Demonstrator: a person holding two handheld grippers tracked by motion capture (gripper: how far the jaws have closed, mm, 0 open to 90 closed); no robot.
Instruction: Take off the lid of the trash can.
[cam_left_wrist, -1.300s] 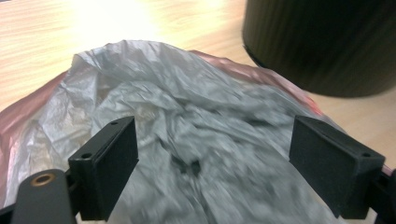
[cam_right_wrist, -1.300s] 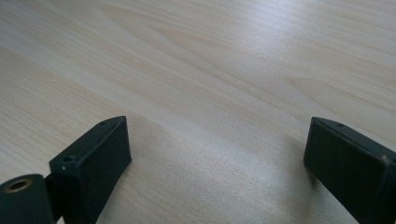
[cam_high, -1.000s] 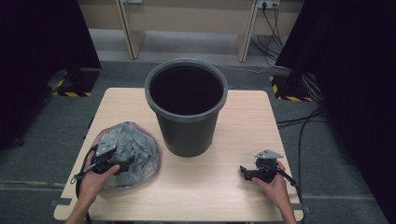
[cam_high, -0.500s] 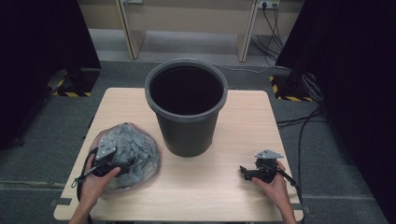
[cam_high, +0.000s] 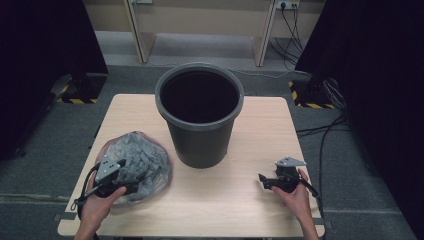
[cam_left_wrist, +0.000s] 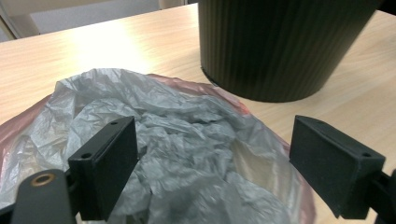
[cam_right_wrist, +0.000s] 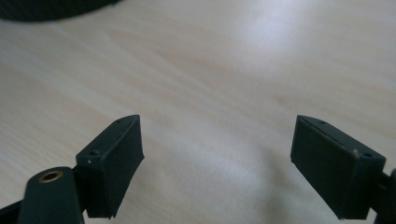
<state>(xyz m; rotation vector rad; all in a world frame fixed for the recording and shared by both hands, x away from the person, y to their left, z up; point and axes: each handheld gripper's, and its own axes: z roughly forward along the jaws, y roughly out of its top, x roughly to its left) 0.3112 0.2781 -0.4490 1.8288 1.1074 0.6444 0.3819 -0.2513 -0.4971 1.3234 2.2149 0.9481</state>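
The left claw (cam_high: 131, 176) is seen released, jaws wide over the crumpled grey plastic bag (cam_high: 134, 161), having been shifted slightly across it since a second ago. The bag lies on the surface (cam_high: 235, 200) left of the dark bin (cam_high: 200, 114), not yet gripped. The right claw (cam_high: 261, 178) is released over bare wood; its jaws have just been closing slightly, with nothing between them.

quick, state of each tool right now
left tool: open, jaws either side of the crumpled plastic bag, not gripping it
right tool: open, nothing between the jaws, which have just been closing

a crumpled grey plastic bag (cam_high: 134, 162) with a pinkish edge lies heaped on the table's left, near the bin.
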